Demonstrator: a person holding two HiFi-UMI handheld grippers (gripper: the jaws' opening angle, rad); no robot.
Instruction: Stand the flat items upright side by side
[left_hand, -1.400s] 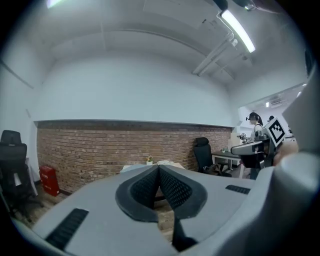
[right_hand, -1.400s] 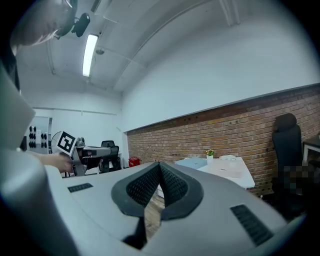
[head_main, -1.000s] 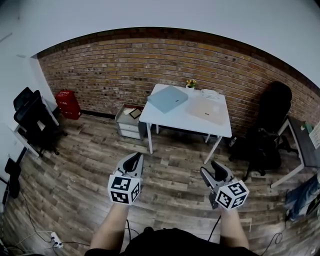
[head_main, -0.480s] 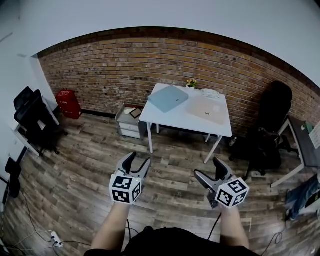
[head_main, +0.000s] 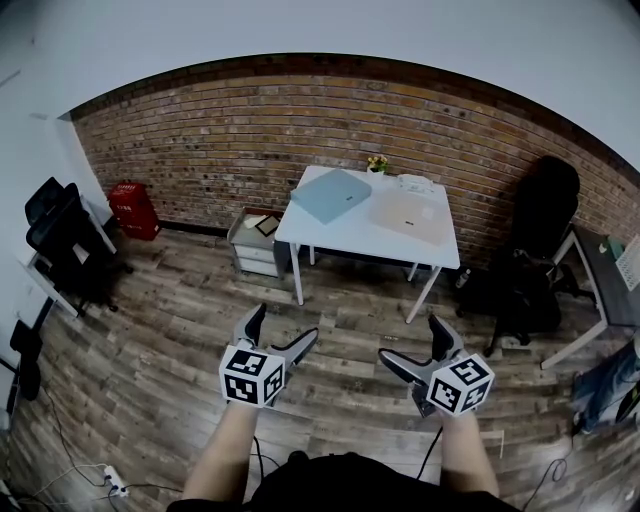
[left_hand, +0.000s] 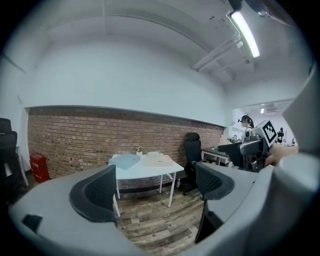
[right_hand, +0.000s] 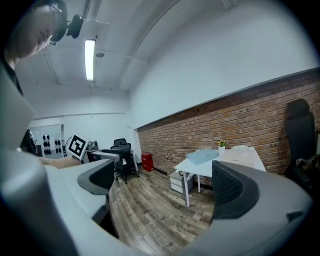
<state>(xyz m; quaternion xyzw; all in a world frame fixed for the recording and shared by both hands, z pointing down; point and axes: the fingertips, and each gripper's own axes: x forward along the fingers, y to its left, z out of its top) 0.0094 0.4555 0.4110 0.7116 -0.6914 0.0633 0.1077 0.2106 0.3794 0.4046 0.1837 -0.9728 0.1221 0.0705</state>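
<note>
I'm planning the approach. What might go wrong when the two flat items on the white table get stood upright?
Both the left tongs and right tongs have just been opening and hold nothing. The light blue flat item lies flush by the left edge of the white table; prying it up might push it off. The small potted plant with yellow flowers stands behind it and may get knocked. No support shows, so it and the beige flat item may topple.

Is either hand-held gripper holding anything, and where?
Nothing held. The left hand-held gripper and right hand-held gripper have just been opening, with nothing between their jaws.
</note>
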